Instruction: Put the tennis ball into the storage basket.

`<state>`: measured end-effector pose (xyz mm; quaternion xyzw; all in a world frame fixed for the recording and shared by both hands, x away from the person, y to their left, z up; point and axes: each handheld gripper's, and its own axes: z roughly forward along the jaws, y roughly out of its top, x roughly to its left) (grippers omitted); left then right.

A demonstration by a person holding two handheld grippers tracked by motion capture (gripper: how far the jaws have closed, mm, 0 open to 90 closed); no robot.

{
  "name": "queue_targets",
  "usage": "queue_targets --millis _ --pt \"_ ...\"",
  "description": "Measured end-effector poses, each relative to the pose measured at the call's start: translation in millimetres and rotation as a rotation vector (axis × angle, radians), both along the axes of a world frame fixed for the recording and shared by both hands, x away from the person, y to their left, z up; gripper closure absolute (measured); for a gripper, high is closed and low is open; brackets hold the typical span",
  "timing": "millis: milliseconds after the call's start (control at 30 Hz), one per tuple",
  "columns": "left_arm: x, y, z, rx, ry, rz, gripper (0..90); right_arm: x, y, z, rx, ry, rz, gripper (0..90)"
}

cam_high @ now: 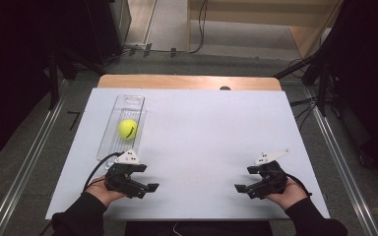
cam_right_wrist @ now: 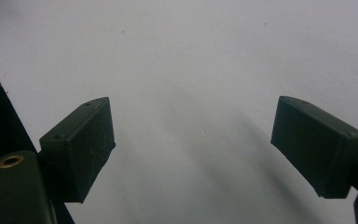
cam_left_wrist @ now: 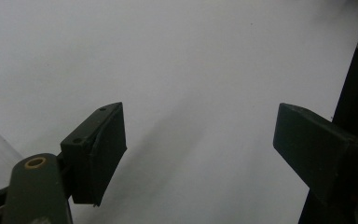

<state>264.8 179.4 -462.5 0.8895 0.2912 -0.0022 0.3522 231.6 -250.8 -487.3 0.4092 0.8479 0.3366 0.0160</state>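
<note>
Far left of the white rectangular table (cam_high: 202, 142): a clear ribbed plastic tray (cam_high: 123, 129) lying lengthwise, w/ a yellow-green fuzzy tennis ball (cam_high: 127, 129) sitting in it, roughly mid-tray. Nothing touches the ball.

Just below the tray's near end, the left claw (cam_high: 147, 189) is in the person's left hand (cam_high: 101, 191), low at the table's near edge, tips aimed toward the table's middle. In the left gripper view its jaws stand apart w/ bare white surface between them, nothing held; a bit of the clear tray shows at the lower left edge.

Over at the right, the right claw (cam_high: 241, 189) is in the right hand (cam_high: 288, 191), well apart from the ball, tips aimed inward. Right gripper view: jaws wide apart, nothing between.

Step, as I read it: start/rest pose, no reach on yet. Ball is nearest the left claw, so prob. that one goes. Next move calls for swinging it up over the tray, straddling the ball w/ jaws wide enough, then closing at mid-height so it doesn't roll along the ribs.
</note>
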Motion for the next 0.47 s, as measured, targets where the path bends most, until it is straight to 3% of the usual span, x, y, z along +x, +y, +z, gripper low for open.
queue_targets --millis 467 --pt "-0.3 -1.8 -1.7 0.001 0.004 -0.027 17.7 0.1 0.0 -0.2 -0.001 -0.001 0.003 11.4"
